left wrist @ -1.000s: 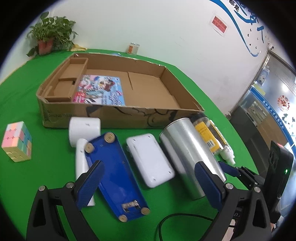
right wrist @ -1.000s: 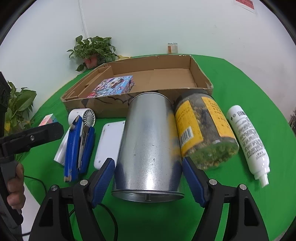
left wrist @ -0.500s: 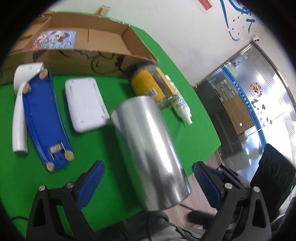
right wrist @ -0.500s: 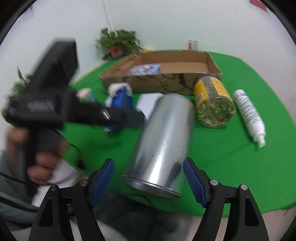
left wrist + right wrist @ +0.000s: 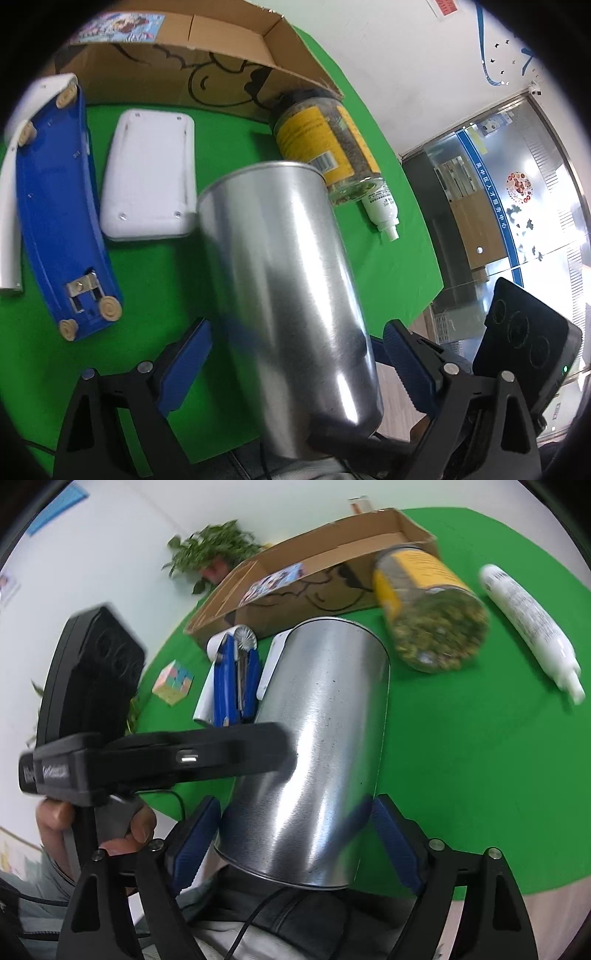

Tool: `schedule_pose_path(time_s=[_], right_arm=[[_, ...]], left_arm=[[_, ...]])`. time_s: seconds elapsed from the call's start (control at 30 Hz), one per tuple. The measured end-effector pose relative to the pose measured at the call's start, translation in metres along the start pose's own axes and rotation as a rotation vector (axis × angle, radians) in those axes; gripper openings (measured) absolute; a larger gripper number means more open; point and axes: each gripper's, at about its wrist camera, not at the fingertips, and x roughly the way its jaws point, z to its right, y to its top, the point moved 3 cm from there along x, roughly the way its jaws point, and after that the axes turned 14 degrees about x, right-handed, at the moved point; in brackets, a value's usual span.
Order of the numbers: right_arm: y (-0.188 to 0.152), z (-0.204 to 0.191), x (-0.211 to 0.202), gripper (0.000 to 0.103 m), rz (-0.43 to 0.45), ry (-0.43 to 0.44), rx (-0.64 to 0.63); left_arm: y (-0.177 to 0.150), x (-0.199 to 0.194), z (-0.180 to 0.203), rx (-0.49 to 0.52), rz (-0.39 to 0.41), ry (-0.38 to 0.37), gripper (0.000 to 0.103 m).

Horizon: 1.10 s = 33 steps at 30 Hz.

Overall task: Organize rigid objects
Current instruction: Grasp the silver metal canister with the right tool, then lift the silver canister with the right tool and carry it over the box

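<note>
**A:** Take it from the left. What is lying there, and where is our piece?

**B:** Far left on the green table (image 5: 155,288) lies a blue tool (image 5: 55,206), and a flat white case (image 5: 147,177) sits just to its right. Next comes the metal tin (image 5: 288,277), the one being handled. It is tilted, with its near end out past the table's near edge above the person's lap. To its right are a yellow-labelled jar (image 5: 325,144) and a white bottle (image 5: 382,206), both on their sides. The cardboard box (image 5: 221,70) lies beyond them all.

**A:** And the tools?

**B:** The left gripper (image 5: 295,326) stands wide and straddles the tin. A sliver of green shows beside its left pad, so I judge it has no grip. The right gripper (image 5: 295,800) has just been opening with the tin between its jaws. Its pads sit close against the tin's sides, but blur hides whether they press.

**A:** How will the tin behave?

**B:** It is likely stiff, light if it is empty, and thin in the wall. The polished round surface looks slippery, and it nearly fills either gripper's span. I would take it across the middle of the body, squarely on the diameter and well away from the rim. A hard squeeze might dent it, and an off-centre one could send it rolling out.
</note>
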Motion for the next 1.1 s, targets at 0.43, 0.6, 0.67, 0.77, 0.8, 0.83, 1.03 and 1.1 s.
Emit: schedule_pose_path(time_s=[0.43, 0.6, 0.67, 0.77, 0.8, 0.83, 1.03, 1.1], right_arm=[[-0.003, -0.012, 0.025, 0.089, -0.044, -0.062, -0.036], [-0.005, -0.014, 0.024, 0.089, -0.027, -0.071, -0.042], [-0.007, -0.015, 0.02, 0.088, -0.013, -0.075, -0.058], [-0.004, -0.021, 0.018, 0.088, -0.007, -0.059, -0.067], [-0.003, -0.024, 0.017, 0.088, 0.001, -0.052, -0.073], [-0.002, -0.027, 0.015, 0.088, 0.011, -0.047, -0.081], [0.012, -0.044, 0.006, 0.087, 0.066, 0.003, -0.115], [0.018, -0.049, 0.005, 0.087, 0.08, 0.013, -0.133]], left_arm=[[-0.01, 0.008, -0.009, -0.046, 0.004, -0.023, 0.089], [-0.012, 0.003, -0.008, -0.023, 0.037, -0.02, 0.088], [-0.012, -0.003, -0.001, 0.026, 0.068, 0.007, 0.088], [-0.013, -0.014, 0.004, 0.051, 0.109, 0.033, 0.088], [-0.012, -0.018, 0.004, 0.053, 0.125, 0.036, 0.088], [-0.01, -0.023, 0.005, 0.06, 0.142, 0.044, 0.088], [0.004, -0.048, 0.011, 0.114, 0.219, 0.103, 0.088], [0.009, -0.053, 0.009, 0.117, 0.239, 0.114, 0.088]])
